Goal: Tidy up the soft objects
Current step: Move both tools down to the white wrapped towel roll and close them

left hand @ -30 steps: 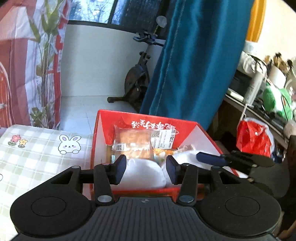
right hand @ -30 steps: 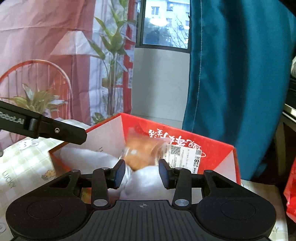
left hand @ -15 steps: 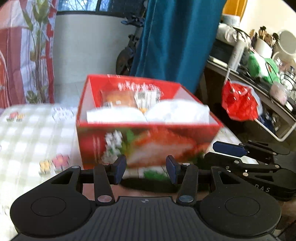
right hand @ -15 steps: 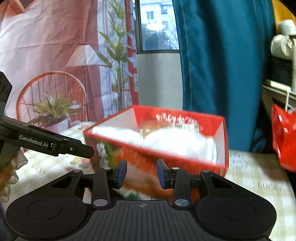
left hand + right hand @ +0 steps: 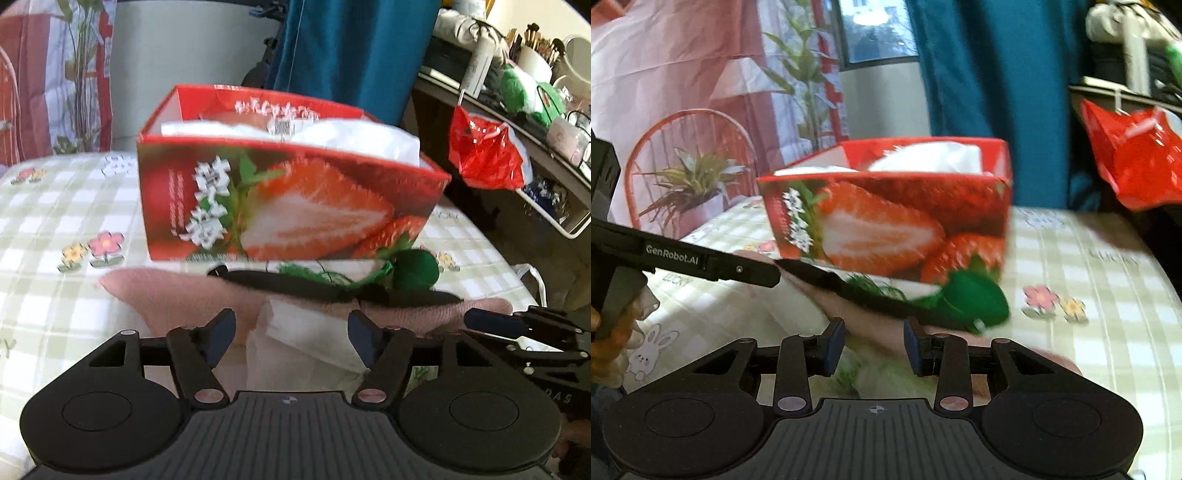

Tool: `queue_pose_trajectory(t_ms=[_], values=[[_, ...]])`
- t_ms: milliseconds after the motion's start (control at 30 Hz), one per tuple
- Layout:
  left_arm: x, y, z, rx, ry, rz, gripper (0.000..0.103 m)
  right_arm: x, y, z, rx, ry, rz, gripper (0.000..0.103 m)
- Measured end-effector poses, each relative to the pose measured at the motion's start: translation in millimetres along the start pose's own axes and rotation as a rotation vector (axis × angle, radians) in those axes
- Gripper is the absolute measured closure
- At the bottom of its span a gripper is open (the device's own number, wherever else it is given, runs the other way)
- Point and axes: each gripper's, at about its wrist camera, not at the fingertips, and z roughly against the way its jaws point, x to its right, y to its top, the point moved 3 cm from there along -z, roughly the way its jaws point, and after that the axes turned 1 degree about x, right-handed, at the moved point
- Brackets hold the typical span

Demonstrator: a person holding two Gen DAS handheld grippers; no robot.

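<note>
Soft items (image 5: 192, 295) lay in a low heap on the checked tablecloth (image 5: 55, 206), just in front of the strawberry box (image 5: 280, 206): pink knit cloth at the bottom, a black strip (image 5: 295, 286) draped across it, a green pom-pom (image 5: 415, 273) w/ fringe at the right end, and white crumpled material (image 5: 306, 332) nearest me. Box interior already held white bundles (image 5: 354, 134) and a wrapped bun, partly hidden by the near wall.

Left gripper (image 5: 291, 332): jaws had just been opening, stood wide, nothing pinched; white material showed in the gap but pads weren't on it. Right gripper (image 5: 873, 345): jaws narrower, pink cloth visible betw. them; frame was blurred, and I saw no pad pressing, so I read it as unclamped.

Step in hand, as I judged it: approach to the next pickup from the heap. To do it well I'd have slowed first (both views smeared), picked one layer only, pref. the top strip or pom-pom, bitten a thick fold, and kept the two tools from crossing, since the right one's fingers (image 5: 491, 321) sat close beside my left.
</note>
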Motion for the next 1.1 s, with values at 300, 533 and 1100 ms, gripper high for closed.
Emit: queue_pose_trajectory(t_ms=[300,533,1100], values=[[5.3,-22.3,-1.6,-0.019,0.039,-0.051,0.071,18.1,-20.5,-2.6,-0.043,-0.034,-0.079,0.069],[-16.0,-28.9,14.2,-0.008,0.093,0.024,0.074,14.6,-21.4,-4.7,-0.049,-0.036,-0.066,0.066],[-32.7,-40.6,19.8,-0.013,0.123,0.103,0.072,5.9,-31.1,-15.7,-0.103,-0.055,0.008,0.049]])
